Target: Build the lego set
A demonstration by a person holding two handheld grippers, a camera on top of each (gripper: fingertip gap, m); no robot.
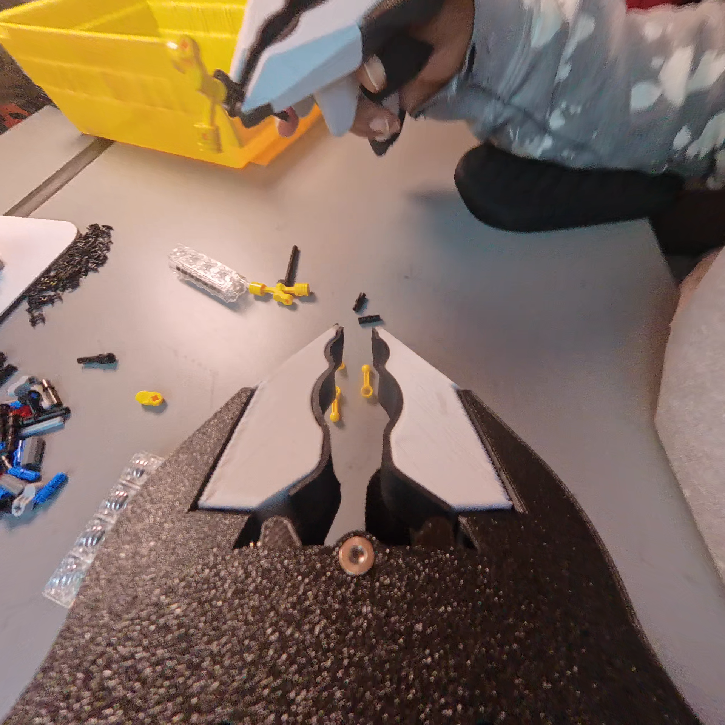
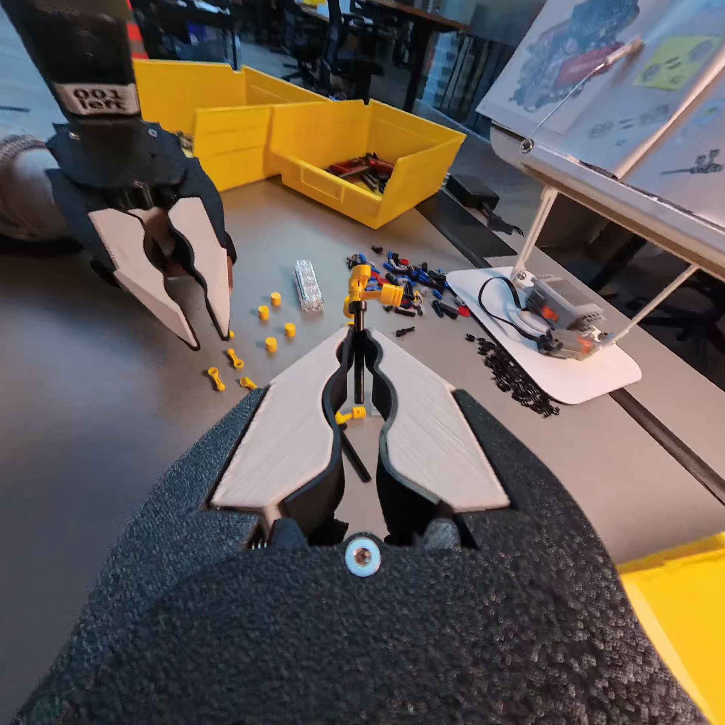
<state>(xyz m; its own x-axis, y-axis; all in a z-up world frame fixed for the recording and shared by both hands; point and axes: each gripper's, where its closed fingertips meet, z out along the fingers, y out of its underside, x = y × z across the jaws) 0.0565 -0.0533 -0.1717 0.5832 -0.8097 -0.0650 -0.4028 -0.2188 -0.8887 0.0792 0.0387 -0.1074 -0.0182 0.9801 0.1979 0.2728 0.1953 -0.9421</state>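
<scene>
A smooth grey worktop (image 2: 569, 451) fills the near ground. Beyond it, far ahead of the tool, a dim workroom holds dark desks (image 2: 416, 15) and office chairs (image 2: 337, 47). Light glares softly off the worktop's left side.

A grey table (image 2: 569, 451) carries scattered toy building parts. Two open yellow bins (image 2: 321, 157) stand at its far side, one holding red and black pieces. A clear ridged strip (image 2: 309, 285) lies near four small yellow cylinders (image 2: 270, 344). A heap of blue and black pins (image 2: 408, 276) lies beside a white stand base (image 2: 588, 376) bearing a grey motor block (image 2: 561, 304). An instruction sheet (image 2: 612, 78) leans above.
</scene>
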